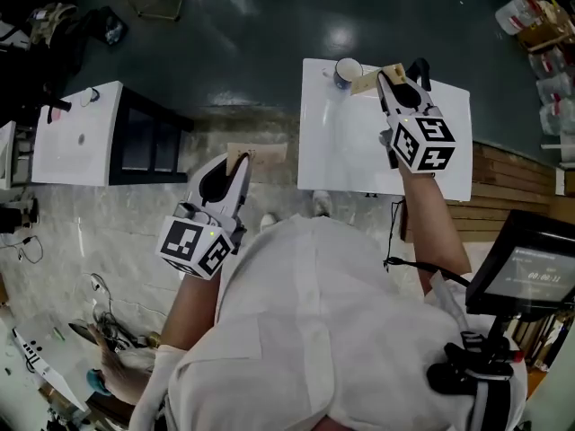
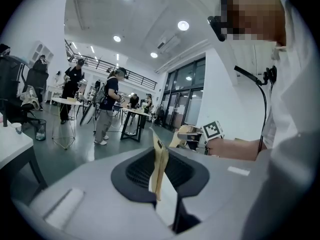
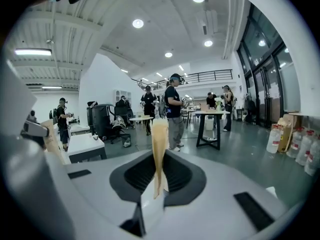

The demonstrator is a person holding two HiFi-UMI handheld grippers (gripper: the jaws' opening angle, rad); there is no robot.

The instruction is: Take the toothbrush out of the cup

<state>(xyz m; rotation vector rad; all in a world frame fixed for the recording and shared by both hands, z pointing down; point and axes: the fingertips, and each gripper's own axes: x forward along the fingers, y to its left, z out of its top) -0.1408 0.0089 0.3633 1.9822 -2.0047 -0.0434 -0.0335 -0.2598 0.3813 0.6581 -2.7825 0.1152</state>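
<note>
Filling the bottom of the head view is the person's white shirt [image 1: 314, 330], with both forearms reaching out from it.

The left gripper [image 1: 241, 160] is held off the table, over the pale floor [image 1: 135, 214] to the left of the body, its marker cube [image 1: 193, 247] nearest the camera. In the left gripper view its tan pads [image 2: 161, 169] are pressed together with nothing between them. Past them that view shows the right forearm [image 2: 240, 148].

The right gripper [image 1: 375, 77] reaches further out, above the white table [image 1: 341, 151], with its own cube [image 1: 422, 144] over the table's right half. In the right gripper view its pads [image 3: 159, 154] also meet flat against each other, and nothing is held.

The cup [image 1: 347, 69] stands at the far edge of that table, just left of the right gripper's tips. From here it is too small to tell whether they touch, or whether the toothbrush is inside; no view shows the toothbrush clearly.

A monitor [image 1: 530, 272] sits low at the right, and a second white table [image 1: 76, 133] stands well apart at the left. Beyond lies dark floor [image 1: 252, 25], with bottles [image 1: 552, 70] at the far right. Both gripper views look into a large hall where people [image 3: 175, 111] stand by dark-legged tables [image 3: 210, 126].
</note>
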